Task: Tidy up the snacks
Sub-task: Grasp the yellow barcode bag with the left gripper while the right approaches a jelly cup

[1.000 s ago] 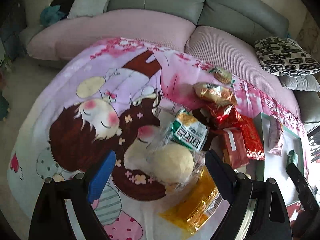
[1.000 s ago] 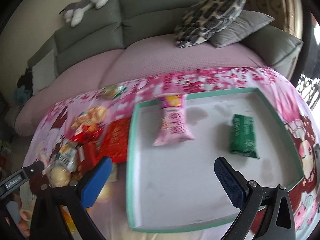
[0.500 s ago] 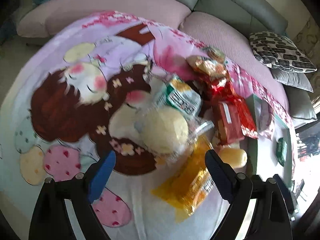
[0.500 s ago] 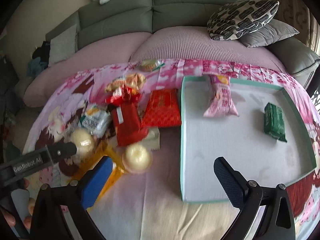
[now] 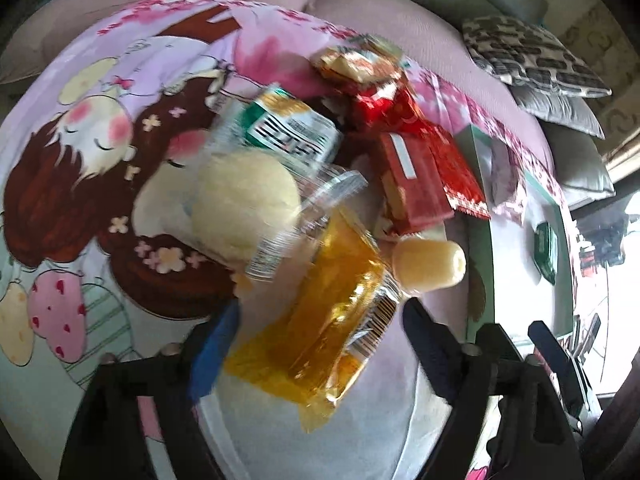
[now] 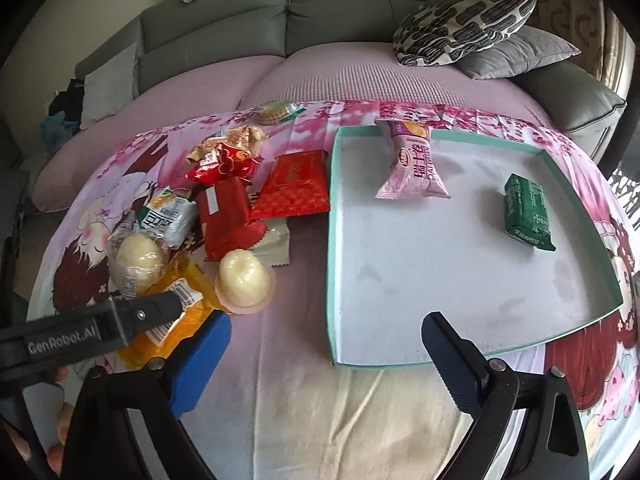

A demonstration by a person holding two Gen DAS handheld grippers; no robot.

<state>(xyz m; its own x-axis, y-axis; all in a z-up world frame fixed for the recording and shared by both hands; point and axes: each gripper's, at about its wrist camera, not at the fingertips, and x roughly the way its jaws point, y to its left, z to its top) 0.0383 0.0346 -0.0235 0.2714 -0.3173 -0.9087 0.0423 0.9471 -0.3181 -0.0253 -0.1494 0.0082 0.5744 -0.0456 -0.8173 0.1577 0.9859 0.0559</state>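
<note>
Dropped lower and tipped down toward the snack pile, left gripper (image 5: pixel 316 340) has its jaws just narrowing around the yellow snack packet (image 5: pixel 320 316), packet between them but pads not clearly pressing yet. Right gripper (image 6: pixel 324 356) hovers wide and empty near the teal tray (image 6: pixel 332 240), jaws slightly closing. Packet lies flat on the cartoon blanket (image 5: pixel 80 160), just beside the jelly cup (image 6: pixel 245 282) and the wrapped bun (image 5: pixel 244 200). Long axis runs diagonally, barcode end toward the tray, crimped tail toward the camera. For a good grab: pinch across the short width, mid-body, avoid catching the bun wrapper, then carry to the tray beside the pink packet (image 6: pixel 414 164) and green packet (image 6: pixel 526 210).
</note>
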